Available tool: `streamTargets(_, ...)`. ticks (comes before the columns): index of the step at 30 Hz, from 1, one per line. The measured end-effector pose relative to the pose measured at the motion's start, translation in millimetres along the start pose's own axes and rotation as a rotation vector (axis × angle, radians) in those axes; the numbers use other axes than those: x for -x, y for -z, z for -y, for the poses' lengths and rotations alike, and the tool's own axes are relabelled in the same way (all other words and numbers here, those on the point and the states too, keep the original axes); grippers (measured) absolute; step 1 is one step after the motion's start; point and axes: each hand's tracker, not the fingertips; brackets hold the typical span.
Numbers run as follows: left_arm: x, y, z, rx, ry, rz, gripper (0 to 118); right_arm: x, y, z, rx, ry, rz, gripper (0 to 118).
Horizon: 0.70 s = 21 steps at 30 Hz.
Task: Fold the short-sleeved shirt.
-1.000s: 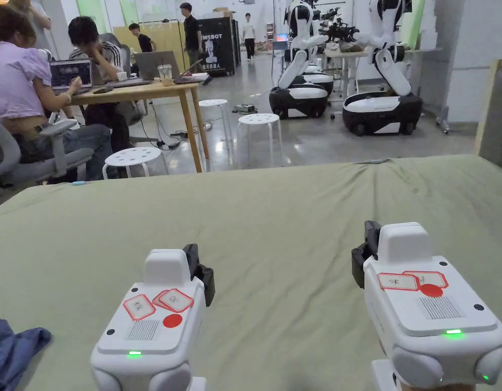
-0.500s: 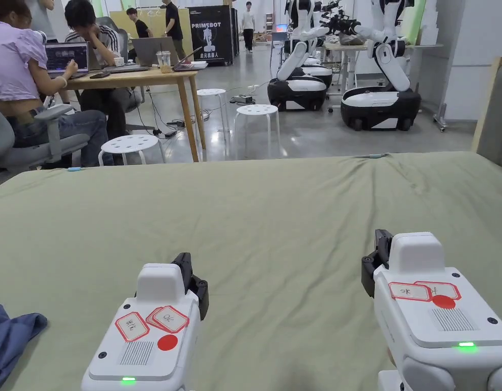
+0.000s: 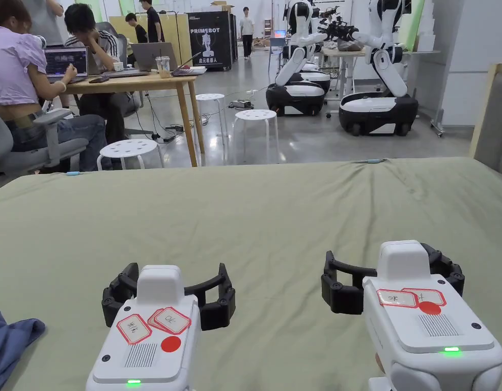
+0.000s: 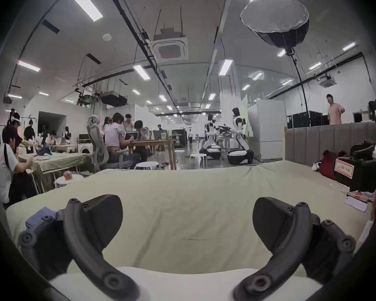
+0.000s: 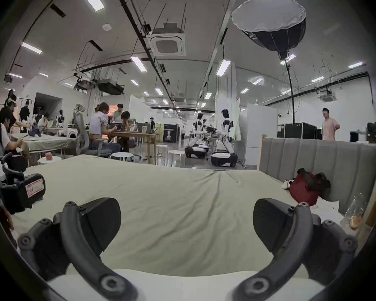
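Observation:
A crumpled blue garment [image 3: 10, 346] lies at the near left edge of the green-sheeted bed [image 3: 275, 214], left of my left gripper [image 3: 168, 290]. That gripper hovers low over the bare sheet, jaws spread wide and holding nothing. In the left gripper view the blue garment [image 4: 40, 215] peeks out behind the left jaw, and the gap of the left gripper [image 4: 188, 221] frames only sheet. My right gripper [image 3: 392, 280] is level with it to the right, also open and holding nothing. Its own view shows the right gripper [image 5: 187, 221] over wrinkled sheet.
A grey padded headboard [image 5: 313, 160] bounds the bed's right side, with a red bag [image 5: 306, 188] against it. Beyond the far edge stand white stools [image 3: 128, 150], a wooden table [image 3: 143, 84] with seated people, and wheeled robots [image 3: 377, 107].
Both grippers have gone from jaws together to jaws spread wide. They stay low over the near part of the bed; the camera has shifted slightly.

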Motion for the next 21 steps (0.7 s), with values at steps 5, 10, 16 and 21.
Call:
streamTargets(5, 3.8, -5.9, 0.1, 0.008, -0.025, 0.000, 118, 0.1, -0.9, 2.0, 0.003, -0.010, 0.012, 118)
streamTargets(10, 5.4, -11.1, -4.3, 0.017, -0.035, 0.015, 118, -2.1, -2.3, 1.4, 0.005, 0.002, 0.033, 118)
streamTargets(16, 0.0, -12.8, -7.4, 0.002, -0.034, 0.027, 118, -6.2, -5.7, -3.5, 0.013, 0.000, 0.037, 118)
streamTargets(21, -3.3, -14.3, -5.3, 0.009, -0.022, 0.034, 118, -6.6, -8.8, -5.9, 0.014, -0.001, 0.034, 118)
